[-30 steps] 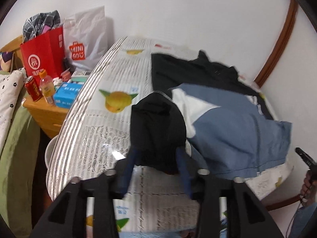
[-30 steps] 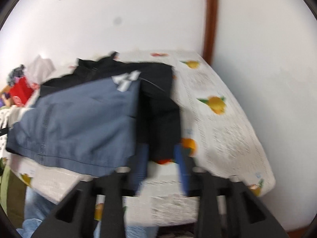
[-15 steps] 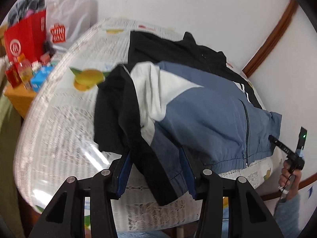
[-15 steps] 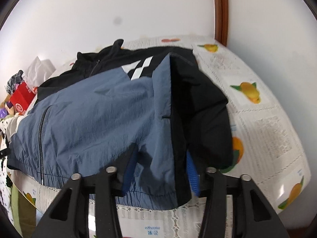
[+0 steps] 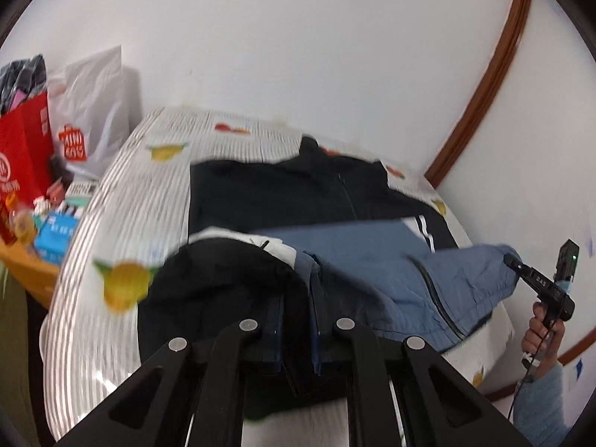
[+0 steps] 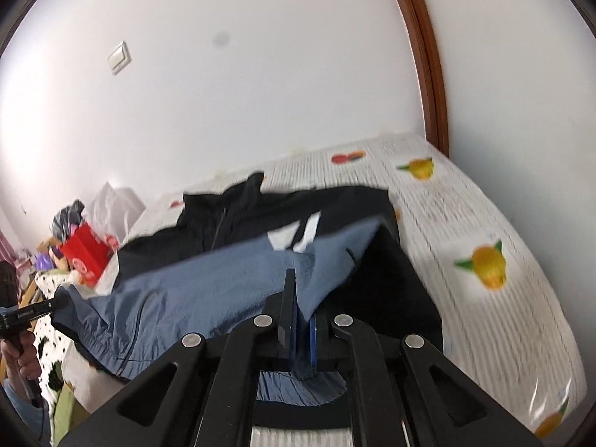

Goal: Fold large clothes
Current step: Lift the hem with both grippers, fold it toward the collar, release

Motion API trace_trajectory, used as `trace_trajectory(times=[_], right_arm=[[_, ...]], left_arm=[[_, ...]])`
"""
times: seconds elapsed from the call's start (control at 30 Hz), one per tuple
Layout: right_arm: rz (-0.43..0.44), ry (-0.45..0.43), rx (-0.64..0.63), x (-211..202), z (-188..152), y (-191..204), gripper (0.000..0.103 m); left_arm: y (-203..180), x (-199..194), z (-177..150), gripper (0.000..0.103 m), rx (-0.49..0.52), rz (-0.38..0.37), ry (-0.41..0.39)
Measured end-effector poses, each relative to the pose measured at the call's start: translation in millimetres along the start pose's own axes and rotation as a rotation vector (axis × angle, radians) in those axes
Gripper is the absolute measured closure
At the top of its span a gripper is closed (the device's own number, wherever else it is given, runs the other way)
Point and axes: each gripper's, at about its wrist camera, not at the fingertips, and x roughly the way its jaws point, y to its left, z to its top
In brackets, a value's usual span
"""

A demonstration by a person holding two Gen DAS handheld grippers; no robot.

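A blue, black and white zip jacket [image 5: 372,260] lies spread on the table [image 5: 111,223] with a fruit-print cloth. My left gripper [image 5: 298,320] is shut on a fold of its black and blue near-left edge, and the cloth bunches up around the fingers. In the right wrist view my right gripper [image 6: 301,309] is shut on the blue cloth of the jacket [image 6: 208,283] at its near-right edge, lifted off the table [image 6: 465,223]. The jacket's near edge hangs raised between the two grippers. The collar lies far, by the wall.
A red paper bag [image 5: 22,164] and a white plastic bag [image 5: 89,111] stand left of the table, over a low wooden stand with a blue box [image 5: 56,231]. White walls with brown trim [image 5: 484,85] close the far and right sides.
Both grippers were open around the jacket's near edge and have shut on it. They have risen and moved, lifting the hem off the table; the views now tilt more toward the wall.
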Motion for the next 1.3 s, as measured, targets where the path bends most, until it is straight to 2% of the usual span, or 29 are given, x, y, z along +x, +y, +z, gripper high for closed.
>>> trace_trajectory(times=[0.13,0.3,0.57,0.7,0.73,0.77,0.8,0.83,0.87,0.9,0.97,1.0,1.1,1.2,1.23,1.3], right_arm=[[-0.019,-0.001,-0.011,26.2,23.4,3.5,0.099],[-0.039,0.025,0.001,64.5,35.6,-1.9,0.098],[-0.110,0.097,0.019,124.2,29.1,-17.4,0.098],[-0.164,0.148,0.024,141.8,22.9,-21.8,0.098],[-0.170,0.155,0.025,142.2,22.7,-21.9,0.095],[-0.175,0.163,0.023,139.3,23.7,-20.2,0.092],[-0.180,0.165,0.013,134.9,25.2,-17.6,0.092],[-0.191,0.164,-0.013,126.9,26.5,-12.0,0.089],[-0.203,0.156,-0.039,118.2,26.9,-5.6,0.085],[-0.216,0.145,-0.066,109.6,26.5,0.6,0.082],[-0.231,0.123,-0.128,91.2,24.0,14.4,0.064],[-0.237,0.107,-0.165,80.4,21.0,23.1,0.063],[-0.186,0.121,-0.216,63.3,10.5,42.3,0.062],[-0.112,0.184,-0.244,64.1,-8.0,57.4,0.063],[-0.098,0.198,-0.251,66.1,-14.0,60.3,0.065],[-0.087,0.237,-0.267,74.6,-27.8,65.3,0.077]], left_arm=[[2.0,25.6,21.1,0.092,-0.002,0.039,-0.010],[18.2,69.4,37.4,0.092,-0.035,0.062,0.024],[35.1,120.4,42.9,0.091,-0.056,0.077,0.072],[36.7,129.5,43.9,0.087,-0.057,0.085,0.097],[36.0,130.1,44.3,0.086,-0.057,0.085,0.105],[34.7,129.3,44.7,0.080,-0.054,0.084,0.113],[32.0,126.0,44.7,0.069,-0.050,0.074,0.120],[30.3,122.6,44.7,0.063,-0.047,0.062,0.116],[27.4,116.2,43.7,0.048,-0.043,0.049,0.101],[24.1,109.8,42.2,0.041,-0.036,0.040,0.082],[15.8,95.6,37.5,0.041,-0.002,0.033,0.057],[11.5,89.3,34.6,0.041,0.017,0.033,0.055],[5.5,76.4,26.7,0.041,0.030,0.018,0.045],[-1.7,68.3,13.4,0.042,0.055,0.010,0.059],[-3.4,66.4,8.8,0.042,0.061,0.003,0.064],[-7.4,63.8,-0.4,0.046,0.067,-0.005,0.072]])
